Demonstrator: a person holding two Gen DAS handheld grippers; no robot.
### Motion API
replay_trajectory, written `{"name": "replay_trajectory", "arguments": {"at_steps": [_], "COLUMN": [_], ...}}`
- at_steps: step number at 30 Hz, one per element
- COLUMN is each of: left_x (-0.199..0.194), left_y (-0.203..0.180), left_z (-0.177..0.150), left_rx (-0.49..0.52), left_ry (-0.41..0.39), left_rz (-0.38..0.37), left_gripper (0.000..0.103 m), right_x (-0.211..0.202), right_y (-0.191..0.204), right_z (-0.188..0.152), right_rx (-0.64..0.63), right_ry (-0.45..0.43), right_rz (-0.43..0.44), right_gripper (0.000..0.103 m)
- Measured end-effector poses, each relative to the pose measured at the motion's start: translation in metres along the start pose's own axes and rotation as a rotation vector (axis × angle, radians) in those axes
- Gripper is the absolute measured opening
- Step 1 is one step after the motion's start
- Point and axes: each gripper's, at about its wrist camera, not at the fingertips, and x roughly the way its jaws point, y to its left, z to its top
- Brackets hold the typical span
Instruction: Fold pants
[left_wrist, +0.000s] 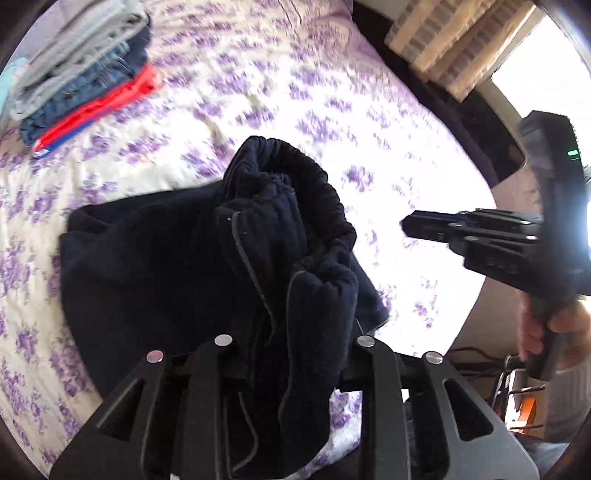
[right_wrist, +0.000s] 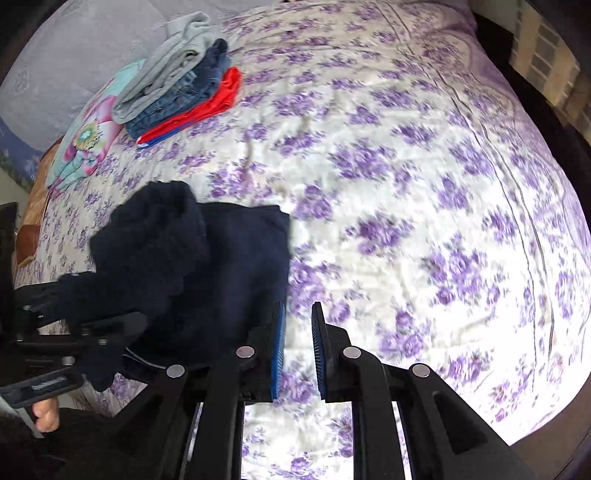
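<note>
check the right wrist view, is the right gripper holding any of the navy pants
No: the right gripper has bare blue pads with only the floral bedspread between them, beside the navy pants.

A wide bed (right_wrist: 424, 206) fills the room, covered by a white quilted bedspread printed with purple flowers (left_wrist: 288, 96). Strong daylight washes out its near edge. At the head lie a pale grey pillow (right_wrist: 74, 55) and a turquoise cushion with a pink flower print (right_wrist: 88, 136). Beyond the far side, a beige and cream striped curtain (left_wrist: 447, 40) hangs beside a bright window (left_wrist: 543, 70). Dark cables (left_wrist: 480, 360) trail over the floor near the bed.
</note>
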Motion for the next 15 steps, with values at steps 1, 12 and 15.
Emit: {"name": "replay_trajectory", "arguments": {"at_steps": [1,12,15], "left_x": [0.024,-0.052,-0.067], "left_y": [-0.005,-0.001,0.044], "left_z": [0.001,-0.02,-0.03], "left_rx": [0.018,-0.01,-0.106], "left_ry": [0.053,-0.109,-0.128], "left_rz": [0.005,-0.2,-0.091], "left_gripper": [0.029,0.065,0.068], "right_x": [0.006,-0.007,-0.009], "right_y": [-0.007,0.006,0.015], "right_z": [-0.007,-0.004,0.003], "right_rx": [0.026,0.041,0.023], "right_ry": [0.018,-0.03,-0.021], "right_rz": [0.007,0.13,0.206], "right_gripper": [0.016,0.051,0.058]}}
